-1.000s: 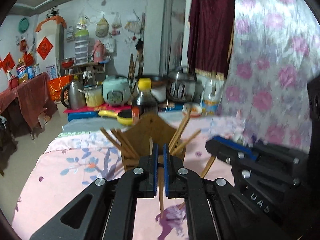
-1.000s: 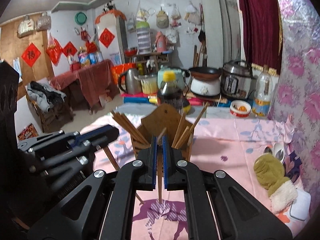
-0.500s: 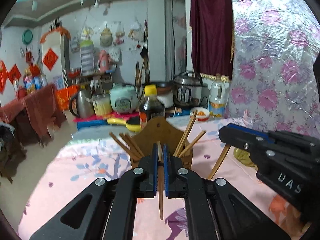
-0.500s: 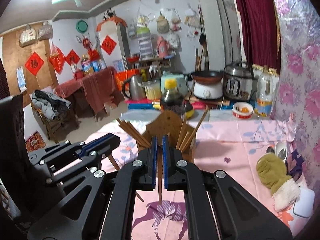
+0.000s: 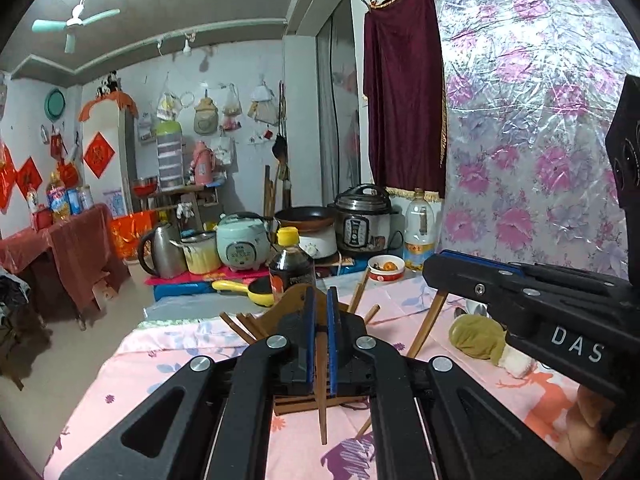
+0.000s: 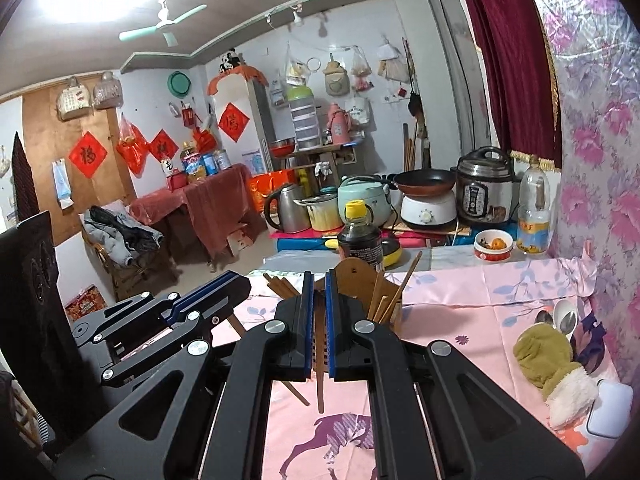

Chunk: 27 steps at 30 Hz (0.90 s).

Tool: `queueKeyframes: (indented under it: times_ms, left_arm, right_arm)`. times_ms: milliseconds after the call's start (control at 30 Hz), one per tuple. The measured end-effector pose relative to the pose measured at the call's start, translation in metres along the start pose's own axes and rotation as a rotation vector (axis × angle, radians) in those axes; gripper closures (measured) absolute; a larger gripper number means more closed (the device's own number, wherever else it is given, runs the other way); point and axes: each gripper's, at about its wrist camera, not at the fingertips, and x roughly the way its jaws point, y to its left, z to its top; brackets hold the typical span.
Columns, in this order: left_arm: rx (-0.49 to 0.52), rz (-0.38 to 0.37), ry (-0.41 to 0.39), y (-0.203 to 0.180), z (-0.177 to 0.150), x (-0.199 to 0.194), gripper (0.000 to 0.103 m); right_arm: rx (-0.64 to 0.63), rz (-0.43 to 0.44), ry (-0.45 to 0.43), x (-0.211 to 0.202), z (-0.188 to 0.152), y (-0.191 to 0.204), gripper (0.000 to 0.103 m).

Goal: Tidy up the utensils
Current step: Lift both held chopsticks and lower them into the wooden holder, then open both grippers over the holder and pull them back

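Table [image 6: 440, 288] under a pink flowered cloth fills the lower half of both views; cluttered counter of cookers and a kettle behind it, centre of frame.

Wooden chopstick holder [image 6: 358, 276] stands mid-frame, just beyond the gripper tips, dark sauce bottle [image 6: 359, 238] right behind it. Sticks already lean out of it on both sides; about three or four per side can be made out, exact count unclear since the fingers cover the middle.

Left gripper [image 5: 319, 340]: jaws closed on one chopstick [image 5: 321, 400], which hangs point-down below the pads, tip above the cloth. Right gripper [image 6: 316, 328]: likewise clamped on one chopstick [image 6: 320, 384], hanging the same way. So two sticks in hand, one per claw. Each gripper shows at the edge of the other's view, close alongside.

Lower right of the right view: one olive mitten [image 6: 548, 360], two spoons [image 6: 560, 318] beside it against the wall covering.

Risks, as judged: both sticks are pinched near their upper ends, so they could swivel in the pads and miss the holder's opening. Two claws heading for one small holder may bump each other, or knock the leaning sticks or tip the holder.
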Motion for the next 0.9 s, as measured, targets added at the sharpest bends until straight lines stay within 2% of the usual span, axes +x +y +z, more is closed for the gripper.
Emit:
queueKeyframes:
  times_ms: [500, 900]
  left_arm:
    - [-0.009, 0.007, -0.034, 0.005, 0.015, 0.006, 0.097]
    - [-0.099, 0.020, -0.118, 0.028, 0.048, 0.030, 0.097]
  right_arm:
    - [-0.037, -0.088, -0.109, -0.012, 0.011, 0.006, 0.097]
    - [0.080, -0.061, -0.204, 0.023, 0.028, -0.014, 0.097]
